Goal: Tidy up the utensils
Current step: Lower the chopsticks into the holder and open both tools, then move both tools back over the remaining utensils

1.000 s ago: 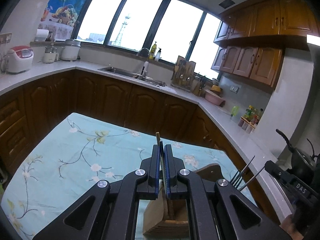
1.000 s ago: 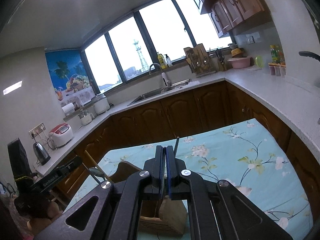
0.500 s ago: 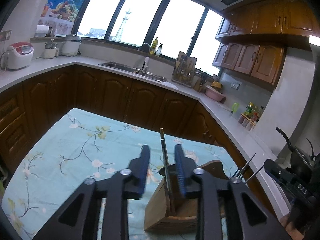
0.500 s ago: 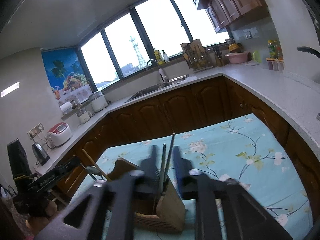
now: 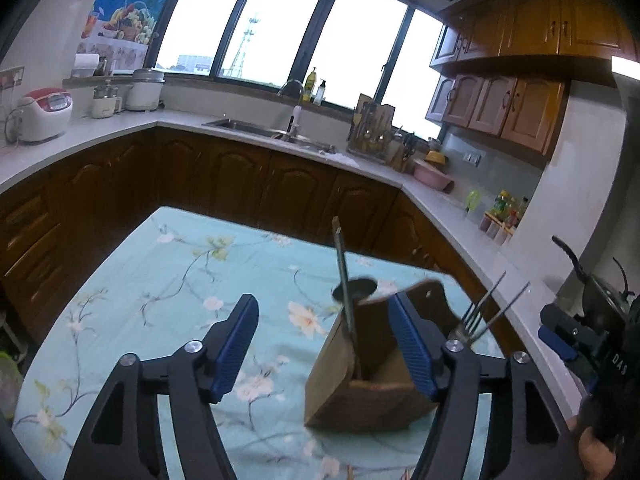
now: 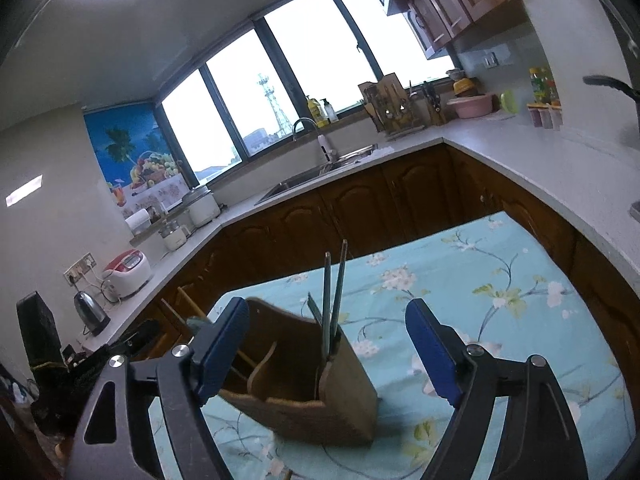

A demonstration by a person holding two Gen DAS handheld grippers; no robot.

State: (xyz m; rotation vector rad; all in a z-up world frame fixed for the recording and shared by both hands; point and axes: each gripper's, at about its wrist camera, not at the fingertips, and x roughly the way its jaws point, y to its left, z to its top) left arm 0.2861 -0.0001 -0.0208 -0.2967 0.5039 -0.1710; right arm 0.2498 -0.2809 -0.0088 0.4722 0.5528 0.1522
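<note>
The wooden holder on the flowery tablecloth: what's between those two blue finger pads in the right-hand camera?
In the right wrist view, the wooden holder with two upright chopsticks stands between the pads.

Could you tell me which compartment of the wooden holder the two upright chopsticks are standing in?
The two grey-green chopsticks stand in the end compartment of the wooden utensil holder nearest the right gripper's right-hand finger; the compartments toward the left look empty.

home kitchen: sink [image 5: 256, 125], wood cabinets [image 5: 516, 108], rice cooker [image 5: 44, 114].
</note>
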